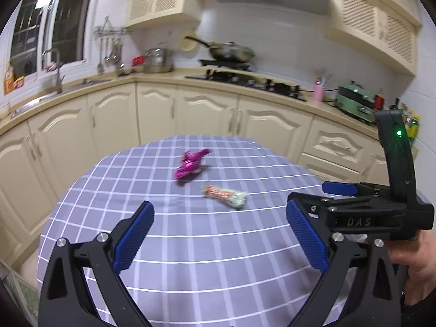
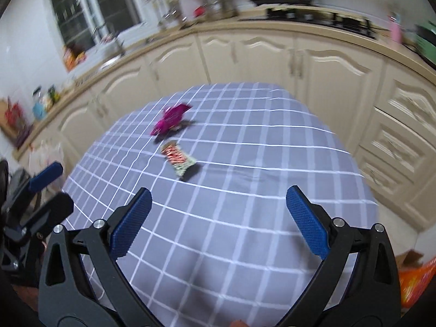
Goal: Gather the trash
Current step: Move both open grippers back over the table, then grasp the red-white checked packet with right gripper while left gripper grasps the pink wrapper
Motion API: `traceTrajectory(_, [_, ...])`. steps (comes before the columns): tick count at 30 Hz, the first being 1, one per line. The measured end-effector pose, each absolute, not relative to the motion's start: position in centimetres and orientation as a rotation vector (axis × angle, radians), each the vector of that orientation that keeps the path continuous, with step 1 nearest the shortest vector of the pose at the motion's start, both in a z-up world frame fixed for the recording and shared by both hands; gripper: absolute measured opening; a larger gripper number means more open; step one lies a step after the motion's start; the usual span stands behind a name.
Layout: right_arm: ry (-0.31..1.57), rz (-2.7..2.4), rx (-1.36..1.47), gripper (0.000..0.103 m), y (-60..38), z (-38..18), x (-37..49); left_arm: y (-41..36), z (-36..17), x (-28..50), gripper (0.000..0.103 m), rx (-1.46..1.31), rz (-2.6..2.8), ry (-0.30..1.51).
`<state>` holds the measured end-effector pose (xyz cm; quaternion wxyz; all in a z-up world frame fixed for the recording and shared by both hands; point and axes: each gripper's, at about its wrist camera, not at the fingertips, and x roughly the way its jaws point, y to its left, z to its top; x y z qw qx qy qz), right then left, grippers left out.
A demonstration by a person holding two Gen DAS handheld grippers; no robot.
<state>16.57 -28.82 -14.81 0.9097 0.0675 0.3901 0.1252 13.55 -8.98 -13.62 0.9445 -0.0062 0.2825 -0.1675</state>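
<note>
I hold one gripper in each hand above a table (image 1: pixel 245 267) covered with a grey-blue checked cloth. My left gripper (image 1: pixel 219 234) is released, its two blue pads spread wide with only the cloth between them. My right gripper (image 2: pixel 218 220) is released too and grasps nothing.

The trash lies in front of both grippers, on the far half of the table. A crumpled magenta wrapper (image 1: pixel 192 162) is the farther piece. A second wrapper (image 1: pixel 224 196), red and white with a pale green end, lies nearer to me and apart from the first one. From my left gripper it is ahead and a little toward the right finger; from my right gripper it is ahead and toward the left finger (image 2: pixel 178 159). Neither piece touches a pad (both views are blurred, so I cannot read the printing on them).

About containers: behind the table, on the counter (image 1: pixel 169 77), stands a steel pot (image 1: pixel 158 60) with its lid on, and on the stove a dark pan (image 1: pixel 231 51), but what is inside them I cannot tell. At the right of my right gripper, low beside the table, I see something orange (image 2: pixel 417 280), perhaps a bag, too blurred to say.
</note>
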Motion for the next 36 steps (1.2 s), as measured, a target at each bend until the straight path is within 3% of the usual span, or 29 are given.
traceTrajectory(8, [0.876, 0.335, 0.014, 0.095, -23.5, -17.5, 22.9, -5.3, -16.6, 17.2, 0.095, -0.042, -0.264, 0.643])
traceTrajectory(11, [0.915, 0.353, -0.037, 0.081, -22.3, -18.5, 24.8, -4.5, -17.5, 18.1, 0.095, -0.048, -0.252, 0.667])
traceTrajectory(12, [0.934, 0.358, -0.061, 0.069, -21.7, -19.0, 25.5, -4.3, -17.8, 18.4, 0.095, -0.051, -0.247, 0.674])
traceTrajectory(14, [0.913, 0.347, -0.121, 0.059, -20.8, -19.1, 25.6, -3.9, -18.1, 19.3, 0.095, -0.057, -0.241, 0.69])
traceTrajectory(16, [0.905, 0.345, -0.119, 0.028, -20.6, -18.9, 25.6, -3.8, -18.3, 19.9, 0.095, -0.061, -0.239, 0.7])
traceTrajectory(19, [0.893, 0.332, -0.094, 0.02, -21.0, -18.9, 25.7, -4.1, -18.5, 21.0, 0.095, -0.049, -0.234, 0.715])
traceTrajectory(36, [0.855, 0.256, 0.251, 0.017, -28.1, -18.9, 26.1, -11.1, -19.1, 30.9, 0.095, 0.19, -0.244, 0.785])
